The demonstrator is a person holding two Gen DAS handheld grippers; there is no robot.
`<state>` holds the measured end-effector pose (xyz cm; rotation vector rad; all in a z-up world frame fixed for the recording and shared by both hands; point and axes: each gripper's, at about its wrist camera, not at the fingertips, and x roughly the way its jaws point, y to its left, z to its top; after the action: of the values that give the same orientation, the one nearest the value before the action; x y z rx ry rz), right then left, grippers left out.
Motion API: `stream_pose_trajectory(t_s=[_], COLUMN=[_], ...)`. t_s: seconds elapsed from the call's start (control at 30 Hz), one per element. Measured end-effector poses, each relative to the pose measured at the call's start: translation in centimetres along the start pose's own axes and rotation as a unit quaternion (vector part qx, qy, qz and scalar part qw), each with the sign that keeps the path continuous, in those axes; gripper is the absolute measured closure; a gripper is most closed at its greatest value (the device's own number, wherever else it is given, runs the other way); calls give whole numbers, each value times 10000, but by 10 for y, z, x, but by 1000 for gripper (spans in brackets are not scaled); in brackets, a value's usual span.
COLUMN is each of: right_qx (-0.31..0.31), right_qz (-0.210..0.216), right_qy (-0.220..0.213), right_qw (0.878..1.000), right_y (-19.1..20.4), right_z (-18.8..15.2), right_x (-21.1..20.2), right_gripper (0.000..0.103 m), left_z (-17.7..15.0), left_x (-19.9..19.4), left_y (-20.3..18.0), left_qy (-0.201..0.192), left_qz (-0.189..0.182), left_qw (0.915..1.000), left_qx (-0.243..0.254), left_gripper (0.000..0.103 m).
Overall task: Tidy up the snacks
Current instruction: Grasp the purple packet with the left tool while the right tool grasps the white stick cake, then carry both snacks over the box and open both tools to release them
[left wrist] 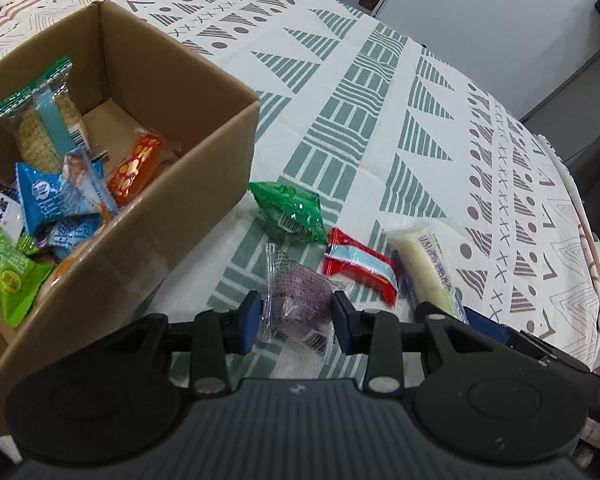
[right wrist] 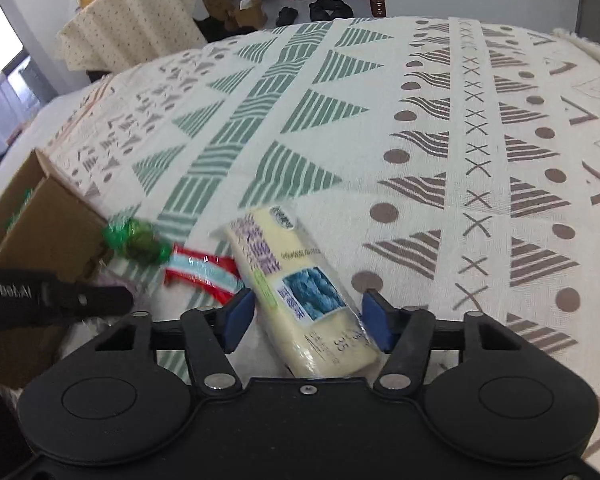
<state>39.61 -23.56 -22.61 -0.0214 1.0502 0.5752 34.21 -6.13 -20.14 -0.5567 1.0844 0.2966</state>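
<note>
A cardboard box stands toward the left edge of the cloth-covered tabletop and already holds several wrapped snacks: a green-topped cracker pack, an orange packet, blue packets and a bright green one. So a good part of the sorting is judged done.

4 snacks are left on the cloth, just beside the box's right wall. A clear-wrapped purple snack is gripped by the left claw, whose narrow blue pads press on its wrapper; it seems lifted slightly off the cloth, though this cannot be told for certain. A long cream-coloured bar lies between the pads of the right claw; the jaws are half-wide, the left pad sits against the bar, and a small gap remains at the right pad, so it is not yet firmly gripped. A green foil packet and a red-and-blue striped packet lie untouched between the box and the bar.

The remaining work is judged to be: the purple snack carried over the box rim, the bar clamped and moved likewise, then the last 2 packets fetched.
</note>
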Motion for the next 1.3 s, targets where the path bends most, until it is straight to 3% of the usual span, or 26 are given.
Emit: stream_pose_trajectory(t_s=[0.47, 0.83, 1.3], right_qx=[295, 1116, 1320], right_qz=[-168, -39, 448], right_qy=[269, -574, -1431], right_qw=[9991, 9921, 9798], right_y=[17, 16, 51], right_z=[-23, -35, -39], right_x=[-28, -85, -119], right_gripper=[67, 70, 70], left_z=[-16, -21, -12], left_x=[-36, -76, -129], left_y=[1, 6, 30], left_qy=[-171, -473, -980], left_qz=[-147, -239, -241], left_qw=[9997, 9985, 9948], left_qx=[92, 127, 91], left_gripper=[66, 66, 66])
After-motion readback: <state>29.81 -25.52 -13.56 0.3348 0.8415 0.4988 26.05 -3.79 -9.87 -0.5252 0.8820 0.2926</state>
